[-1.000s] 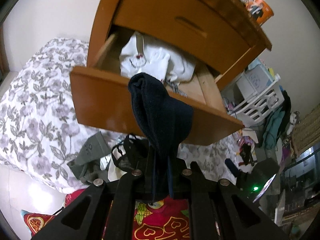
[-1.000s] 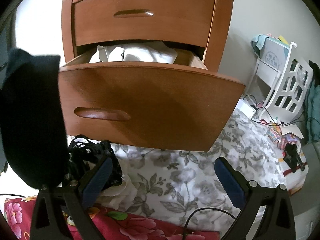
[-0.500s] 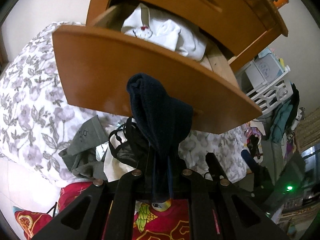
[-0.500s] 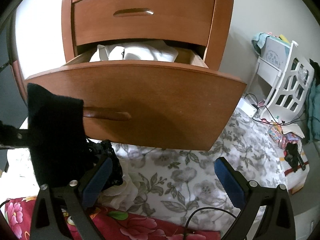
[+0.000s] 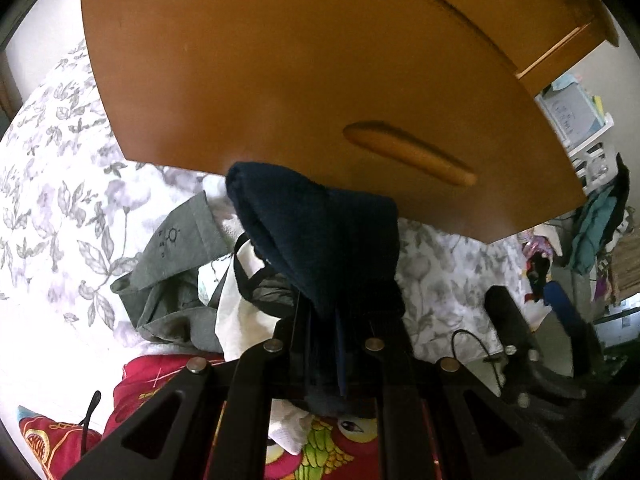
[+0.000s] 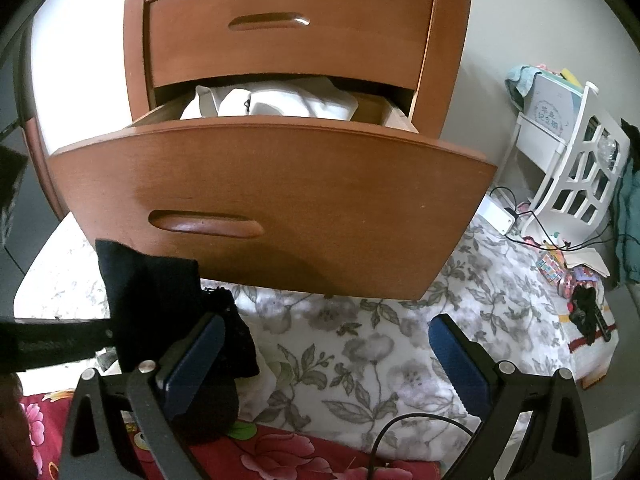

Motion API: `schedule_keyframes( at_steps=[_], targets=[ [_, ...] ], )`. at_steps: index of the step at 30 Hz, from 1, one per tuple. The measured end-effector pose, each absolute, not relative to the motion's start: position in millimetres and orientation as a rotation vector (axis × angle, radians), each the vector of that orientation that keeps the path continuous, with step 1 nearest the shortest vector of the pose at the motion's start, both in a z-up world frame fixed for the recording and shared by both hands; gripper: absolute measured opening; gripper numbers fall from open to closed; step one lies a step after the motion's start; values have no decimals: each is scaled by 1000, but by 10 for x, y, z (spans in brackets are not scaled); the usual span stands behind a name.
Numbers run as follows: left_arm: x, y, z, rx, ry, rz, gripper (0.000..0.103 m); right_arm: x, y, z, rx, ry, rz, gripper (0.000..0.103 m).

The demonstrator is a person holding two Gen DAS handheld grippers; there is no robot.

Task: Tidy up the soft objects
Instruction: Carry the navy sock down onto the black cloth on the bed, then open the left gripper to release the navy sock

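Note:
My left gripper (image 5: 329,346) is shut on a dark navy sock (image 5: 320,240) that stands up from its jaws. The sock hangs low in front of the open wooden drawer (image 5: 300,80), just above a heap of clothes on the bed: a grey garment (image 5: 176,264), a black mesh piece (image 5: 264,292) and a white cloth (image 5: 236,320). The right wrist view shows the same sock (image 6: 148,292) at lower left, below the drawer front (image 6: 280,200). White clothes (image 6: 272,102) fill the drawer. My right gripper (image 6: 324,344) is open over the bedsheet with nothing between its blue pads.
A floral bedsheet (image 6: 360,352) lies under the drawer, with a red flowered blanket (image 6: 280,456) nearest me and a black cable (image 6: 400,432) across it. A white slatted rack (image 6: 576,172) and floor clutter (image 6: 584,304) stand to the right. The upper drawer (image 6: 288,28) is closed.
My left gripper has sunk with the sock from the drawer's rim to below its front, down toward the clothes heap. The right gripper has stayed still and open.

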State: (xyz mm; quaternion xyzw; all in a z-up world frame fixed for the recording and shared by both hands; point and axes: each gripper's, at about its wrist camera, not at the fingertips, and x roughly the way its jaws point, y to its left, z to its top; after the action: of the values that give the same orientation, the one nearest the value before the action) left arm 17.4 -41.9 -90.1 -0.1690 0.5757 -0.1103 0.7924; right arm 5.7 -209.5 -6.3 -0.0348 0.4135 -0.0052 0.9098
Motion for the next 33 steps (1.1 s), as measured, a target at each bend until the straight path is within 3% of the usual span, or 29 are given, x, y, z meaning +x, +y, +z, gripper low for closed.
schedule_keyframes(
  at_steps=[21,26,31,33],
  targets=[
    [143,-492,-1173,-307,1327,-198,13,83,-2089,-78,-77,865,-7,103],
    [116,-486,-1103,-292,1325,-190,23,83,-2087,-81,-76,865,-7,103],
    [96,-477,-994,-296,1304,-200,50,84,-2088,-80,-76,865,-7,103],
    [90,-465,-937,-299,1291,-199,54,83,-2089,-80,-75,866,-7,103]
  ],
)
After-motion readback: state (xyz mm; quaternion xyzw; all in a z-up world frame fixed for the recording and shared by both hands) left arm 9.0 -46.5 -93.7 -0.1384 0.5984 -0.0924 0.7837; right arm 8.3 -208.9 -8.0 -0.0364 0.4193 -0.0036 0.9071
